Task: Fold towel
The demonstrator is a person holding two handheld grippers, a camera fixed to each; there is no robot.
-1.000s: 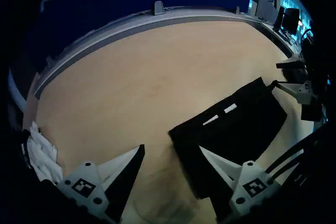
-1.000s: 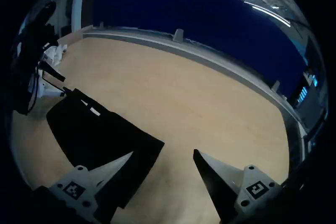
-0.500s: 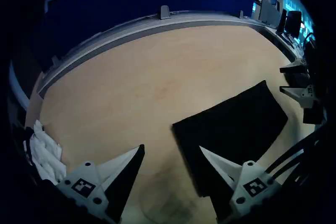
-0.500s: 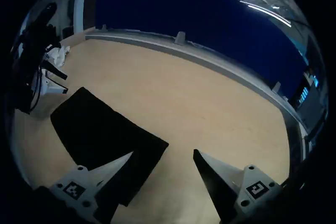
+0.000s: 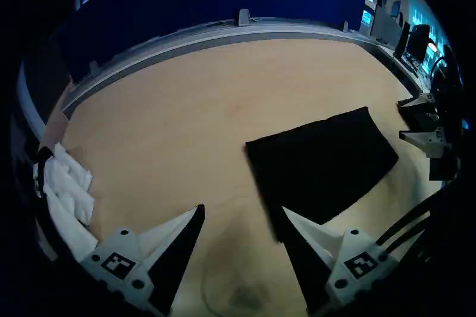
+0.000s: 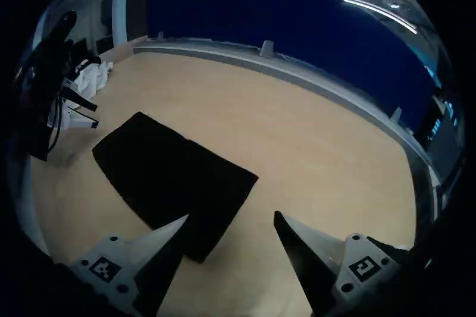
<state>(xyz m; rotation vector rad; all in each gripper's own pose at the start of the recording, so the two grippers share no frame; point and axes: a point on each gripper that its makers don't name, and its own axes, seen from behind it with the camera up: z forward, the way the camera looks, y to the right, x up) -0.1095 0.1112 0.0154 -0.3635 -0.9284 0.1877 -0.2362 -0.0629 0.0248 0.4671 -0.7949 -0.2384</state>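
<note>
We held left gripper (image 5: 241,208) and right gripper (image 6: 231,215) wide, empty, beside the black rectangular cloth towel (image 5: 321,159); snagging one layer risked unfolding it.

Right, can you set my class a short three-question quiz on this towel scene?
1. True or false: the towel lies flat on the table.
2. The left gripper and the right gripper have their jaws: A both open, holding nothing; B both shut on the towel; C one open, one shut.
3. Fill in: the cloths heaped at the table's edge are ____ in colour.
Key: 1 true; 2 A; 3 white.
</note>
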